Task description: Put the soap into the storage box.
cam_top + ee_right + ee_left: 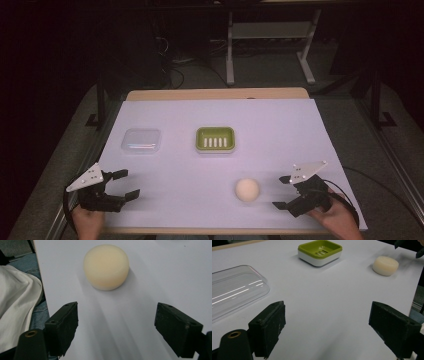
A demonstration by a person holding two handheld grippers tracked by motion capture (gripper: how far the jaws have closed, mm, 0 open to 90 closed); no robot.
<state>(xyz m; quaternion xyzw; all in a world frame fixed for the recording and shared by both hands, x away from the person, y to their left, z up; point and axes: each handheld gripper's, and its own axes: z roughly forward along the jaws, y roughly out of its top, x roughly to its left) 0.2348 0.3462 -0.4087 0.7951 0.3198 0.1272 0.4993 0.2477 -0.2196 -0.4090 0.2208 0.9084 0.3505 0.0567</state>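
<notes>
A round cream soap bar [247,190] [385,265] [106,266] lies on the white table cover near the front right. Just to its right, my right gripper [281,191] [116,327] is open, its jaws pointing at the bar from a short distance with nothing between them. A green soap dish with a slotted insert [215,138] [320,252] sits mid-table. To the dish's left lies a clear plastic lid [141,140] [234,290]. At the front left corner my left gripper [127,184] [329,325] hangs open and holds nothing.
The white cover [280,130] spans the wooden table, whose far edge [215,94] shows at the back. Past the front edge, beside the soap, the person's white and blue clothing [17,297] is close. Desk legs [230,55] stand on the floor behind.
</notes>
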